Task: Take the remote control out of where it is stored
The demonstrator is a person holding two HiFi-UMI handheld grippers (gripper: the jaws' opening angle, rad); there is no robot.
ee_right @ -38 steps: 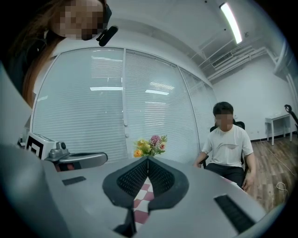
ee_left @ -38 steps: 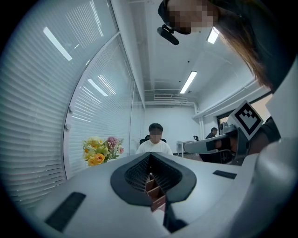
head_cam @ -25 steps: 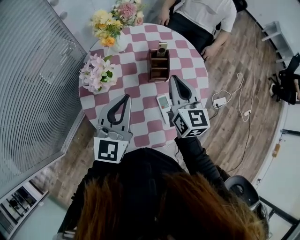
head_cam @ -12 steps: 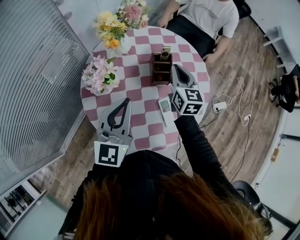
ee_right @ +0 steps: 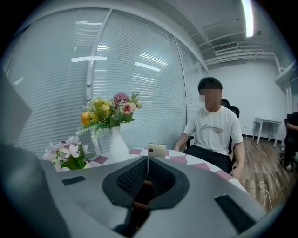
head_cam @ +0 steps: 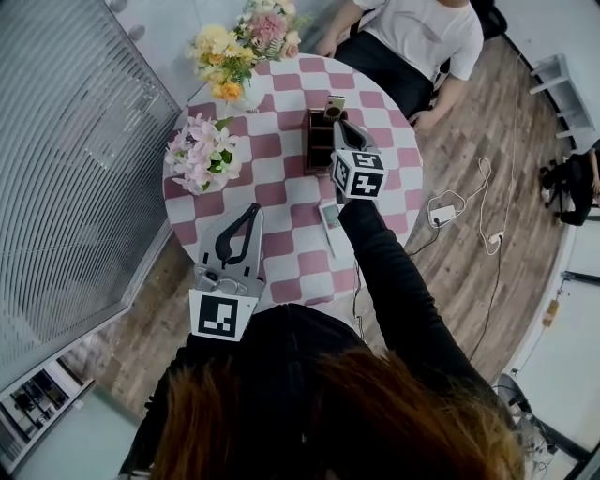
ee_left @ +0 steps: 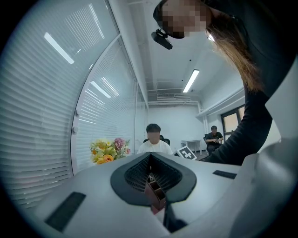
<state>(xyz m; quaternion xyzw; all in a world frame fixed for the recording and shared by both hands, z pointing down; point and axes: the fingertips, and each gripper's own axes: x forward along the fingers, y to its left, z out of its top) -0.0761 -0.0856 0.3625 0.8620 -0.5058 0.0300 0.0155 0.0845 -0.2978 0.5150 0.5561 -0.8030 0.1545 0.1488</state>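
Observation:
A white remote control (head_cam: 330,223) lies flat on the pink-checked round table (head_cam: 281,192), just below my right gripper's marker cube. A brown wooden organizer (head_cam: 318,141) stands further back with a gold-coloured flat object (head_cam: 335,106) upright in its far slot. My right gripper (head_cam: 338,126) is shut and empty, its tips over the organizer's right side. In the right gripper view the closed tips (ee_right: 148,158) point at the gold object (ee_right: 157,150). My left gripper (head_cam: 255,208) is shut and empty over the table's near left part. Its own view shows the closed tips (ee_left: 150,156).
A vase of yellow and pink flowers (head_cam: 234,47) stands at the table's far left, and a pot of pale pink flowers (head_cam: 200,150) at its left edge. A person in a white shirt (head_cam: 412,28) sits across the table. Cables and a power strip (head_cam: 441,211) lie on the floor at right.
My right gripper has moved away from me, from beside the remote up to the organizer, still shut. The left gripper has hardly moved. The remote stays on the table.

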